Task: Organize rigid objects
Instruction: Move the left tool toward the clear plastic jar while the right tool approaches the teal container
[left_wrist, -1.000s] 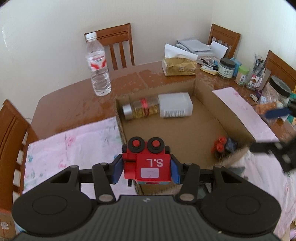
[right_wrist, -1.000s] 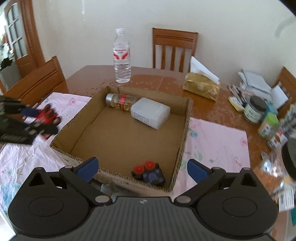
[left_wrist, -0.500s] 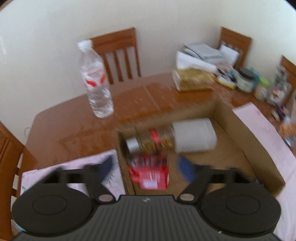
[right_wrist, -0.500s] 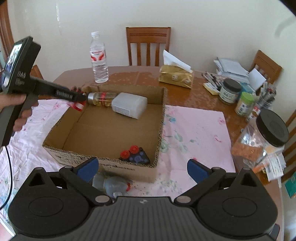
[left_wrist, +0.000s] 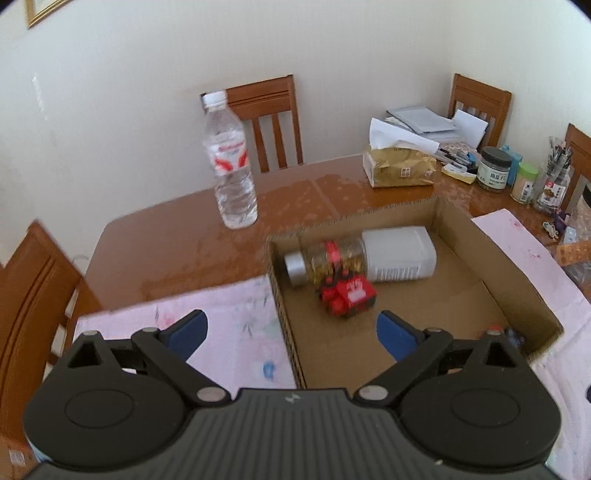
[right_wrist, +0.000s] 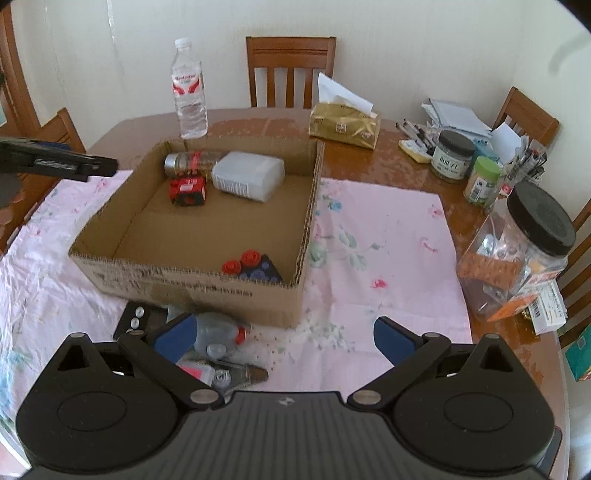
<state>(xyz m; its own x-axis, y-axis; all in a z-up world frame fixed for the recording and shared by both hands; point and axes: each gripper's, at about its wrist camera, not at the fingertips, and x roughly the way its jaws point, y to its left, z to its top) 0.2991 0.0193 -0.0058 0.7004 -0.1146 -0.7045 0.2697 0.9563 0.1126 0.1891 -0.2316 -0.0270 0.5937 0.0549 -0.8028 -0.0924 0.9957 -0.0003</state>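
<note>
A red toy block (left_wrist: 347, 297) lies inside the cardboard box (left_wrist: 517, 280), against a glass jar with a silver cap (left_wrist: 321, 258) and a white plastic bottle (left_wrist: 399, 253). My left gripper (left_wrist: 291, 332) is open and empty, above the box's near left corner. In the right wrist view the red block (right_wrist: 186, 190) sits at the box's (right_wrist: 184, 277) far left, and a dark toy with red knobs (right_wrist: 251, 267) lies in the near right corner. My right gripper (right_wrist: 280, 338) is open and empty, in front of the box, over a small clear bottle (right_wrist: 218, 332) and a metal tool (right_wrist: 240, 374).
A water bottle (left_wrist: 231, 170) stands behind the box. A tissue pack (right_wrist: 345, 123), jars (right_wrist: 452, 157) and pens crowd the table's right side. A large black-lidded jar (right_wrist: 524, 251) stands at the right edge. Chairs surround the table. A pink cloth (right_wrist: 384, 240) covers the near half.
My left gripper carried the red block over the box, opened and let it go; the block now lies in the box. The left gripper has pulled back. My right gripper drew back from the box.
</note>
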